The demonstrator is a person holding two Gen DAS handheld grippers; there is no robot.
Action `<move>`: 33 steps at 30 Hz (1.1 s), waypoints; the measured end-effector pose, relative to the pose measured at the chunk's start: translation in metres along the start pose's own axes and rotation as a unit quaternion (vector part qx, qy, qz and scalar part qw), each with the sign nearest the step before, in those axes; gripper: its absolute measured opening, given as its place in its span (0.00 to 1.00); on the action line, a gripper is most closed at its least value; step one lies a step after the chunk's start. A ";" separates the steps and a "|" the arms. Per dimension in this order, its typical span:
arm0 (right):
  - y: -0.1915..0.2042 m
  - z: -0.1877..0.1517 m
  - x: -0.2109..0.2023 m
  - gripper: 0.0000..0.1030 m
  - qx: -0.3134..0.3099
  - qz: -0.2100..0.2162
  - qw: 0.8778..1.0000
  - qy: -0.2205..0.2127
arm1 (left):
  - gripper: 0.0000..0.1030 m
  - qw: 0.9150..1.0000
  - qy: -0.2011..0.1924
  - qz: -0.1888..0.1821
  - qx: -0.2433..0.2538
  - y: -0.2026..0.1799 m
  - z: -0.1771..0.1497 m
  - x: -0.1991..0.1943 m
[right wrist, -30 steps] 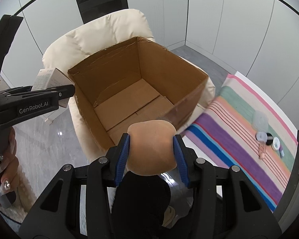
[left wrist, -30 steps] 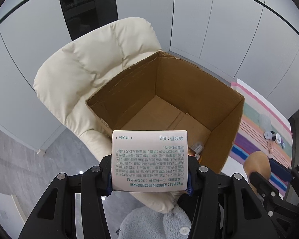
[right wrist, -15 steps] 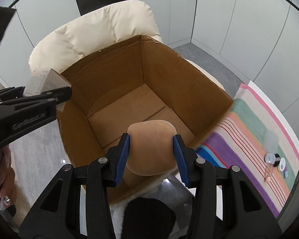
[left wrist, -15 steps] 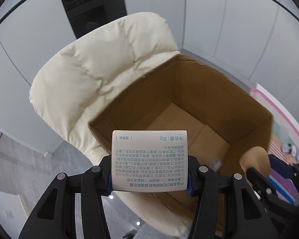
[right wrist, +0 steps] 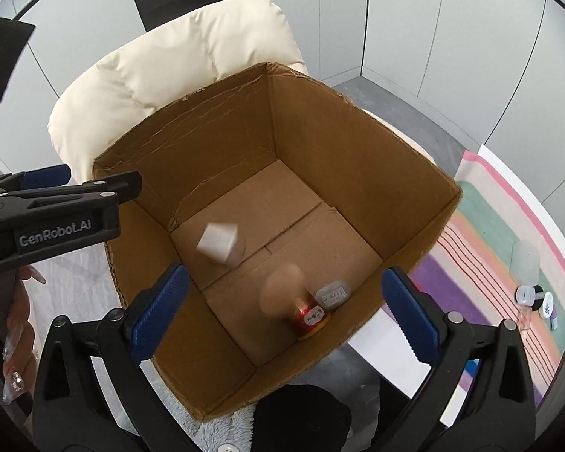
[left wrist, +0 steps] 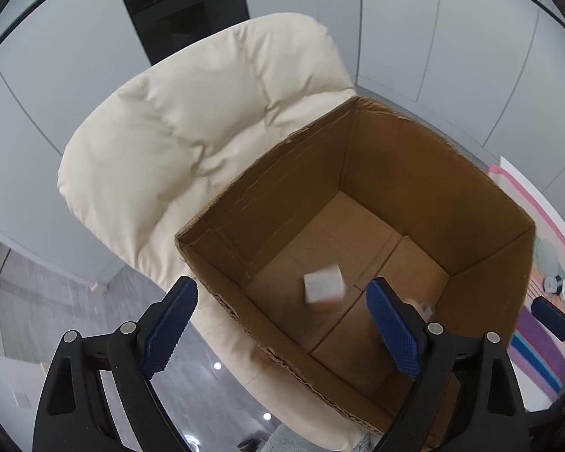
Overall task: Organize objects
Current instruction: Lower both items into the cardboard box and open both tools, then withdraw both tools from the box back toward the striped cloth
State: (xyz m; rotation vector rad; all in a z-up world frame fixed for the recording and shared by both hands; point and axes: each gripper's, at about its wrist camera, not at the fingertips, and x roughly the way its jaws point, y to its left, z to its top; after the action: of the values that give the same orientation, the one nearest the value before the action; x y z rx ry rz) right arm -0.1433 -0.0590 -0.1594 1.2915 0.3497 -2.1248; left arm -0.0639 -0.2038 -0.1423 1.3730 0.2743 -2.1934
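Over cardboard box (right wrist: 361,143): jaws newly open, white carton (right wrist: 217,243) released.

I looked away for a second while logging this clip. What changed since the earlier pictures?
Both grippers opened and let go. The left gripper released the white carton, the right gripper the tan round object; both are blurred inside the cardboard box, apparently dropping. Both grippers also came closer over the box. The box is on the cream chair as before.

A blurred white carton (right wrist: 217,243) and tan, seemingly rounded object (right wrist: 282,290) lie inside the open cardboard box (right wrist: 358,143).
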 end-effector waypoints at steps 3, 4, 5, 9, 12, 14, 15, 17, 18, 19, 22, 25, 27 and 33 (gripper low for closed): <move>-0.004 -0.002 -0.003 1.00 0.004 -0.006 1.000 0.000 | 0.90 1.000 -0.004 -0.007 0.008 -0.005 -0.001 -0.003; -0.004 -0.003 -0.004 1.00 0.005 -0.007 1.000 0.000 | 0.90 1.000 -0.007 -0.005 0.011 -0.006 -0.001 -0.003; -0.006 -0.004 -0.005 1.00 0.007 -0.007 1.000 -0.001 | 0.90 1.000 -0.009 -0.003 0.012 -0.007 -0.001 -0.004; -0.008 -0.008 -0.010 1.00 0.008 -0.006 1.000 -0.004 | 0.90 1.000 -0.013 -0.005 0.011 -0.009 -0.003 -0.007; -0.008 -0.009 -0.013 1.00 0.008 -0.009 1.000 -0.005 | 0.90 1.000 -0.016 -0.008 0.013 -0.011 -0.004 -0.009; -0.008 -0.009 -0.015 1.00 0.008 -0.009 1.000 -0.007 | 0.90 1.000 -0.019 -0.010 0.015 -0.013 -0.004 -0.010; -0.008 -0.009 -0.016 1.00 0.008 -0.010 1.000 -0.007 | 0.90 1.000 -0.020 -0.011 0.016 -0.014 -0.005 -0.011; -0.009 -0.010 -0.018 1.00 0.007 -0.013 1.000 -0.008 | 0.90 0.999 -0.023 -0.015 0.018 -0.016 -0.006 -0.012; -0.010 -0.011 -0.019 1.00 0.008 -0.016 1.000 -0.009 | 0.90 0.999 -0.024 -0.016 0.020 -0.017 -0.007 -0.014; -0.011 -0.012 -0.021 1.00 0.009 -0.018 1.000 -0.011 | 0.90 0.999 -0.026 -0.018 0.022 -0.019 -0.007 -0.015; -0.016 -0.015 -0.026 1.00 0.016 -0.024 0.999 -0.014 | 0.90 0.999 -0.030 -0.024 0.030 -0.025 -0.009 -0.018; -0.025 -0.019 -0.031 1.00 0.029 -0.025 0.999 -0.016 | 0.90 0.998 -0.035 -0.027 0.036 -0.030 -0.011 -0.021; -0.031 -0.022 -0.034 1.00 0.036 -0.027 0.999 -0.017 | 0.90 0.998 -0.033 -0.032 0.038 -0.032 -0.012 -0.021; -0.049 -0.032 -0.046 1.00 0.056 -0.040 0.997 -0.024 | 0.90 0.998 -0.032 -0.052 0.026 -0.039 -0.011 -0.024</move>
State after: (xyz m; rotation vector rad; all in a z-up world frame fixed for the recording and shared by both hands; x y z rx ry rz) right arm -0.1361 0.0122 -0.1396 1.3066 0.2703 -2.2664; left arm -0.0684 -0.1585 -0.1306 1.3404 0.2730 -2.3404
